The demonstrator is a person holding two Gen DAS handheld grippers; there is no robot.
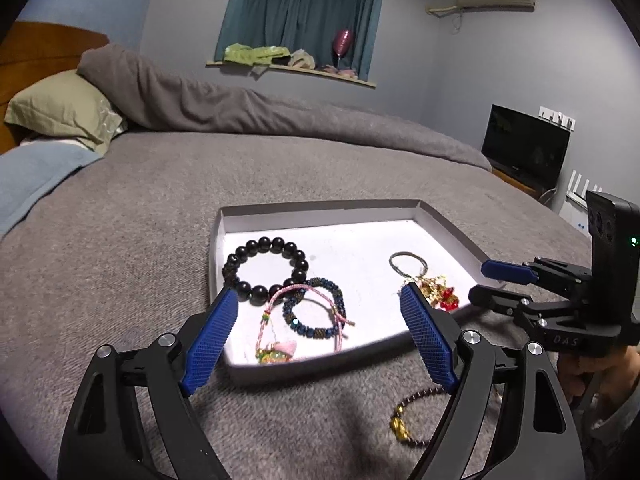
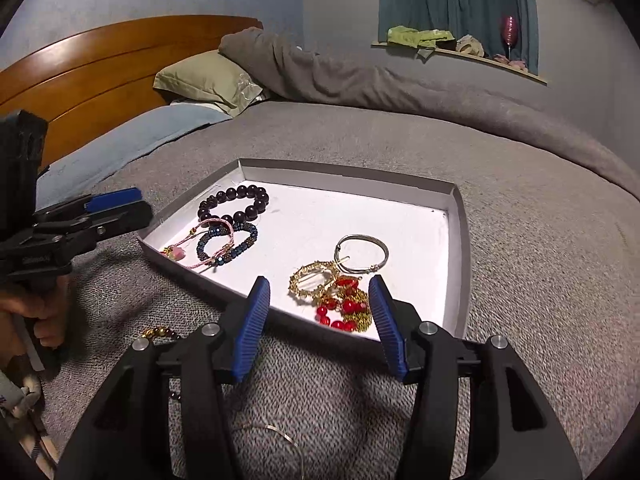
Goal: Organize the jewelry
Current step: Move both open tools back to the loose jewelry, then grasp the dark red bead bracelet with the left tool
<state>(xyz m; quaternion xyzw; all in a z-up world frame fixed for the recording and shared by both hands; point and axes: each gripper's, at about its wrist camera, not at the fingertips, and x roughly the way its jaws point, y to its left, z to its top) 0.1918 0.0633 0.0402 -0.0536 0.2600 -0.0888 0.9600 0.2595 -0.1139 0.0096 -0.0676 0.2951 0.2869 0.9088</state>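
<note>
— Bedding of grey was spread under everything; on the grey blanket [image 1: 120, 240] a shallow white box tray [image 1: 448, 232] was laid, and most of the jewellery was already gathered in it: a black bead bracelet [image 1: 264, 272], a blue beaded bracelet [image 1: 316, 312], a pink cord bracelet [image 1: 276, 340], a silver bangle [image 2: 362, 254], gold and red bead pieces [image 2: 340, 308].

— What was left outside?

— A brown bead bracelet with a gold charm [image 1: 408, 424] was seen on the blanket, just in front of the tray's near wall. A thin wire ring [image 2: 272, 432] was also seen beneath the right gripper.

— How were the grippers held?

— The left gripper [image 1: 320, 300] was held pitched downward over the tray's near edge, jaws spread wide, nothing grasped. The right gripper [image 2: 318, 296] was likewise tilted down, jaws parted and empty.

— The next pickup?

— It would best be approached low, one finger slid under the beads, so the blanket is not pinched.
</note>
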